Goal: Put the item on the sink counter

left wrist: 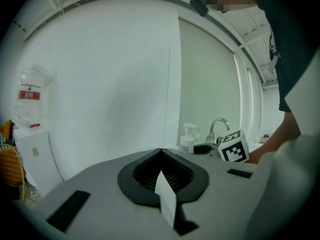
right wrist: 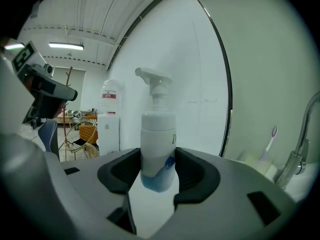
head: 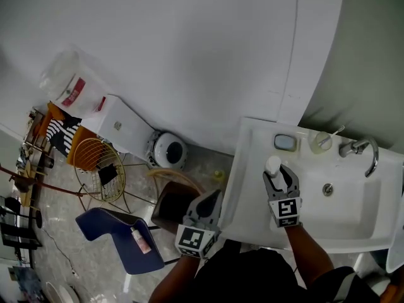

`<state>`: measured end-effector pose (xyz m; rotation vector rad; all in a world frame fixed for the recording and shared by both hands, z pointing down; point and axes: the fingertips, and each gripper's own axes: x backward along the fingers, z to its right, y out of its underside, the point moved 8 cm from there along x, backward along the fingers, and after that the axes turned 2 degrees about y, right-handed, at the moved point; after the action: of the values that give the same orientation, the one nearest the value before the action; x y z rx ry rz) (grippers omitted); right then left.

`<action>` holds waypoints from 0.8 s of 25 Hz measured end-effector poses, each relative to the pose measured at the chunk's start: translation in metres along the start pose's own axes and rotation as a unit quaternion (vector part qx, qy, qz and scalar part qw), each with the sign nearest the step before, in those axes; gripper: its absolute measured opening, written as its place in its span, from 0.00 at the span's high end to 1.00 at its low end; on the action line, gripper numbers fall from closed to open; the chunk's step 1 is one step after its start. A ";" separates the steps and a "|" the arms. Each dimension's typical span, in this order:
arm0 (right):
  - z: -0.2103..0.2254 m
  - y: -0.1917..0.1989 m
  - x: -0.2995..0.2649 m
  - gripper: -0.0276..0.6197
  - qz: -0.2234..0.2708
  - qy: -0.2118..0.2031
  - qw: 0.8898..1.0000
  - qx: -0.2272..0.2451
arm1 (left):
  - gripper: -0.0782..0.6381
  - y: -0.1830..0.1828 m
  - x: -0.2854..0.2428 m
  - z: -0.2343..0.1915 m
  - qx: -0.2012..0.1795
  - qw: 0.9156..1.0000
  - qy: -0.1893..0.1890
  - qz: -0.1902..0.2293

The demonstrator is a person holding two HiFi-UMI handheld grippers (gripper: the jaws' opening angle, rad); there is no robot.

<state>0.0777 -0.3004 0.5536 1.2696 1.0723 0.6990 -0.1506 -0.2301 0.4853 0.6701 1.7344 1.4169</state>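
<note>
A white pump bottle (right wrist: 158,144) with a blue mark low on its front stands upright between my right gripper's (right wrist: 159,165) pads, which press on its sides. In the head view that bottle (head: 273,165) and the right gripper (head: 281,170) are over the white sink counter (head: 251,188), left of the basin. Whether the bottle's base touches the counter I cannot tell. My left gripper (head: 211,201) hangs off the counter's left edge, jaws together and nothing in them. The left gripper view shows its shut tips (left wrist: 161,151) and the bottle (left wrist: 188,138) far off.
A chrome faucet (head: 361,149), a soap dish (head: 285,142) and a cup with a toothbrush (head: 322,141) line the back of the sink. On the floor to the left are a brown bin (head: 173,207), a blue chair (head: 117,238), a wire basket (head: 98,163) and a water dispenser (head: 120,128).
</note>
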 end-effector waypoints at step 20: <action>-0.026 0.070 -0.019 0.60 -0.061 -0.024 0.998 -0.014 | 0.87 0.010 0.005 -0.012 0.010 1.000 -0.008 0.002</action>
<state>0.0567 -0.2930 0.6275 1.1808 1.0867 0.5864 -0.1640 -0.2300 0.4947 0.6940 1.7387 1.3937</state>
